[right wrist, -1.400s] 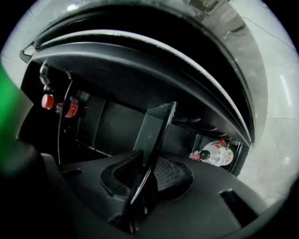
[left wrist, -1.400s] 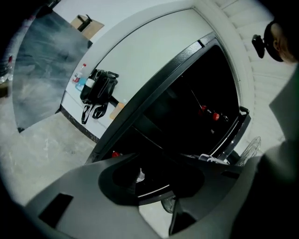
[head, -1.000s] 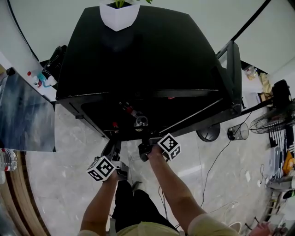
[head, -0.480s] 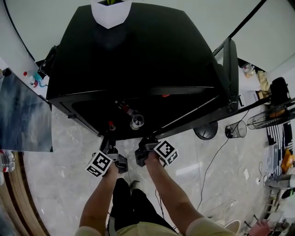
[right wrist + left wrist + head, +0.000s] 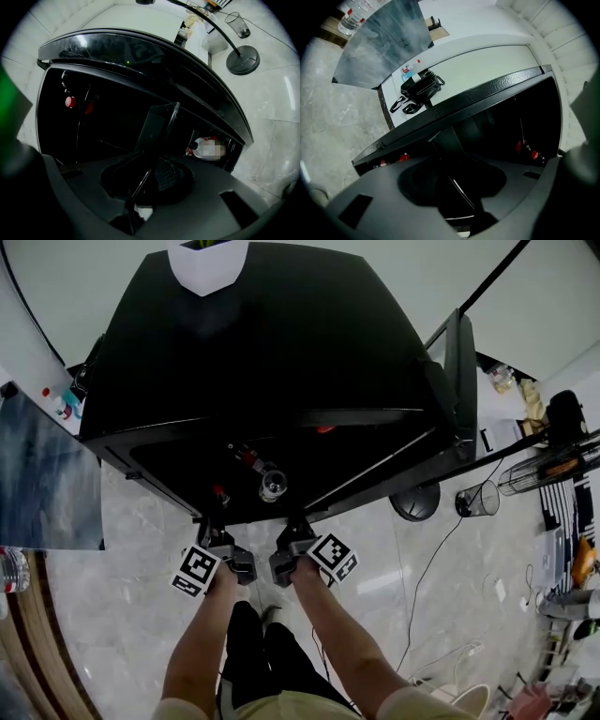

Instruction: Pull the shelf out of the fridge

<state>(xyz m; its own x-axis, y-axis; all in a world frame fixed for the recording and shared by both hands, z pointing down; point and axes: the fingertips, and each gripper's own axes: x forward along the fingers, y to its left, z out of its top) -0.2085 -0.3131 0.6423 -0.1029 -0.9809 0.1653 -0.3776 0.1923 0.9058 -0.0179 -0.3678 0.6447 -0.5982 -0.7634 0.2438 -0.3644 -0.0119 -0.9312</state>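
Filling most of the head view: black fridge (image 5: 272,343) seen from above, its door (image 5: 459,371) swung open at the right, pale marble floor (image 5: 141,615) around it. White pot (image 5: 208,263) sits at the back of the fridge top. The inside is very dark.

Person stands at the open front, both forearms reaching in, left hand (image 5: 223,579) and right hand (image 5: 302,570) side by side, near each other.

Shelf (image 5: 139,187) shows only as a thin bright edge line. It sits at the mouth of the fridge, front edge toward the person. How far out it is can't be told, too dark.

Left gripper (image 5: 214,529) is at the left part of the fridge's front lip. In the left gripper view its jaws are drawn together, with the shelf's thin edge (image 5: 461,192) running between them, so it is clamped on that edge.

Right gripper (image 5: 296,529) is just beside it at the lip. In the right gripper view its jaws are likewise closed together on the shelf edge, no gap visible.

Smaller stuff:
- clear bottle (image 5: 272,486) stands inside, near the front, above and between the grippers
- red cap (image 5: 220,493) to its left
- another bottle (image 5: 208,147) in the door rack
- black bag (image 5: 423,84) on a white counter beside the fridge
- round stand base (image 5: 419,502) and wire bin (image 5: 478,498) on the floor at the right
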